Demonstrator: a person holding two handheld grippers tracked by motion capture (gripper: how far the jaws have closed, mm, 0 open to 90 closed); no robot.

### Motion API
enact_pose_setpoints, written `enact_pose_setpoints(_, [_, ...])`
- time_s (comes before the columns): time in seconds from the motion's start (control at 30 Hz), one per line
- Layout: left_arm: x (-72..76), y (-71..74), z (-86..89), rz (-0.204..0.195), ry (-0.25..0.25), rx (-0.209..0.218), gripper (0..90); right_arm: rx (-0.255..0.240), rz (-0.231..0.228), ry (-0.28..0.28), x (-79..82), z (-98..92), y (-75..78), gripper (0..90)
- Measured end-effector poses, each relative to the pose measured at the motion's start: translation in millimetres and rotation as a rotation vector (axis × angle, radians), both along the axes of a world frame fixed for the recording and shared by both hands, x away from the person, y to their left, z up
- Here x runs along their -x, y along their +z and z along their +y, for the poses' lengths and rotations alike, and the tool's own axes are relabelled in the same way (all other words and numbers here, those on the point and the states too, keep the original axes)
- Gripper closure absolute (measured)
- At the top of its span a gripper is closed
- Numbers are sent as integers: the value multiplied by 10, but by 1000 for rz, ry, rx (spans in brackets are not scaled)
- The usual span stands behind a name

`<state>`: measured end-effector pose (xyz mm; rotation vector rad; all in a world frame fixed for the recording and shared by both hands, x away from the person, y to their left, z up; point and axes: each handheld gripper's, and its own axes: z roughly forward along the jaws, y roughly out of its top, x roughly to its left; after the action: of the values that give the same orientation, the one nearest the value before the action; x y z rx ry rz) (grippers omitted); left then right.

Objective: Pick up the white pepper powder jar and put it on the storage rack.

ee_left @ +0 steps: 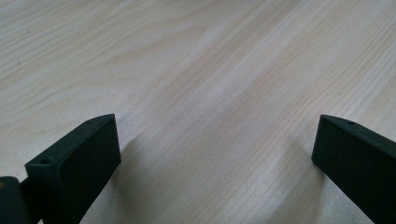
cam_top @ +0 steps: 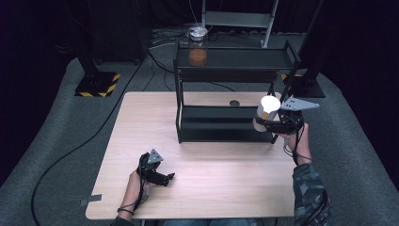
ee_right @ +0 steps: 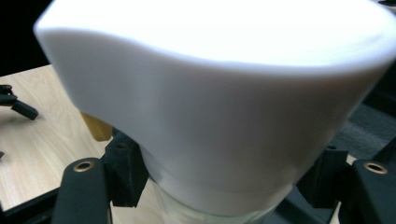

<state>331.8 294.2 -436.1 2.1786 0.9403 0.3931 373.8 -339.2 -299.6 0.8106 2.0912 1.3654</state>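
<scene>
White-lidded jar (cam_top: 264, 113) clamped in right tongs (cam_top: 277, 123) beside black shelf rack (cam_top: 226, 125), left tongs (cam_top: 165, 178) wide open, empty, over wooden table (cam_top: 211, 174).

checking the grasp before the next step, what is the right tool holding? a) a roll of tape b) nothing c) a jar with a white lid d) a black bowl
c: the right tool is shut on the jar with a white lid, off the table beside the black shelf rack; in the right gripper view its jaws sit on either side of the jar just under the lid.

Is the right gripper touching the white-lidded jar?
Touching. The right gripper view shows the right gripper with both jaws pressed against the jar just under its white lid.
</scene>
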Motion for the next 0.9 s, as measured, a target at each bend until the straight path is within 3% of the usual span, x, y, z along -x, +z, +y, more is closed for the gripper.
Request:
enact_pose_setpoints(0.37, [-3,-2,1,-1,-1,1,5,3,-29,-7,-46,-34,223,299])
enact_pose_setpoints(0.9, [-5,-1,2,-2,-3,0,5,14,-36,-3,-88,-69,434,299])
